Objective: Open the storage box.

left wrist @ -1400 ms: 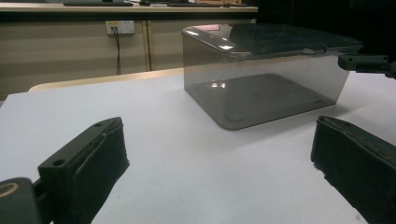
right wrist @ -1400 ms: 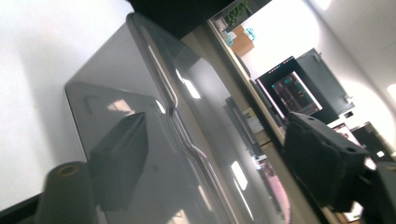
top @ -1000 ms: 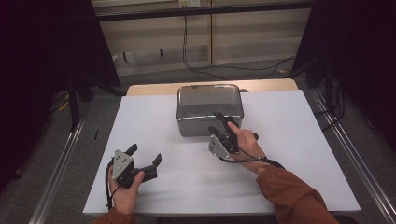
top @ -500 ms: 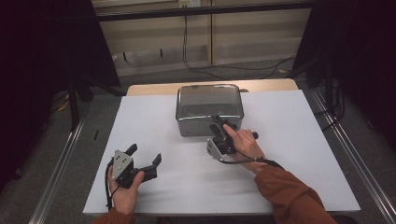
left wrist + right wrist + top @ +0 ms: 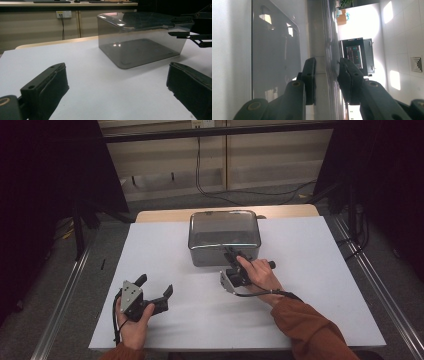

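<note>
A smoky grey see-through plastic box (image 5: 223, 236) with rounded corners is stood upside-down at the far middle of the white-covered bench (image 5: 320, 285). Its near top edge is straddled by the right gripper (image 5: 233, 257), turned on its side; the fingers (image 5: 310, 75) have just been closing, with the rim between them, though contact cannot be made out. The left gripper (image 5: 154, 289) is held low near the front left, well apart from the box, fingers (image 5: 47, 87) spread wide and empty.

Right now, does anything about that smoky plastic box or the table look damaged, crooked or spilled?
Nothing stands out. The box sits flat and square on the white tabletop, lid level, with no cracks or spills visible. The right gripper, whose jaws have just been closing, straddles the lid's near edge; the left gripper rests open, apart from it.
</note>
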`<state>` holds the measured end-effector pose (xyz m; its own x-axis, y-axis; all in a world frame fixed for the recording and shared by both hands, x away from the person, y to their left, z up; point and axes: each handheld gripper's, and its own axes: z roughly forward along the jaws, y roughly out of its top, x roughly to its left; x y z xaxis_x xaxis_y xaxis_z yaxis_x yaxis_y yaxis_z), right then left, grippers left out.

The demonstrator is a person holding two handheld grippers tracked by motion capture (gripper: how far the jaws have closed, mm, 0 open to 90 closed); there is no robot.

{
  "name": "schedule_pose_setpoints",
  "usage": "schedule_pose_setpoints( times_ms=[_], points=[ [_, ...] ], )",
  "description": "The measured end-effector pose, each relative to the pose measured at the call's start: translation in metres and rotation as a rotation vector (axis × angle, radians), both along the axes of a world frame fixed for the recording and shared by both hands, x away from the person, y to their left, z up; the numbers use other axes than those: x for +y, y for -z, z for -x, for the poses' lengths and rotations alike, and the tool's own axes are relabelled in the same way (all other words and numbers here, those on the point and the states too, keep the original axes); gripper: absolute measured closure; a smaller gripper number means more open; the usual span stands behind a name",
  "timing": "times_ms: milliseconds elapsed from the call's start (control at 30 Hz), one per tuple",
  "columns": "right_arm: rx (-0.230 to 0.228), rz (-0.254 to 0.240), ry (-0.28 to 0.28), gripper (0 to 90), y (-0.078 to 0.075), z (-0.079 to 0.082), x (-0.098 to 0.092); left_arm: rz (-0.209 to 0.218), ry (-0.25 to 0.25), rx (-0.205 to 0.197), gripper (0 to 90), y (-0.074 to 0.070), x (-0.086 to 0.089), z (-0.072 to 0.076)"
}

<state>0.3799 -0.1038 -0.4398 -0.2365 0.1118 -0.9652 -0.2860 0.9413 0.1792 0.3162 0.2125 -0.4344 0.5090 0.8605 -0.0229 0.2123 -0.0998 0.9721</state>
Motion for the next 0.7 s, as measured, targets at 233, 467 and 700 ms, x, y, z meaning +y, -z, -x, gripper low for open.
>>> schedule_pose_setpoints(
  times_ms=[233,467,700],
  points=[
    [-0.011,0.0,-0.001,77.3,-0.002,0.0009,0.0005,-0.005,-0.003,-0.002,3.3,0.0001,-0.0001,0.0],
    [-0.016,0.002,-0.007,78.9,-0.0039,0.0008,0.0007,-0.006,0.002,0.0,3.3,0.0002,0.0,-0.0003],
    [-0.012,-0.001,-0.007,79.2,-0.0064,0.0007,0.0002,-0.016,0.024,0.005,3.4,-0.0004,-0.0004,-0.0007]
  ],
)
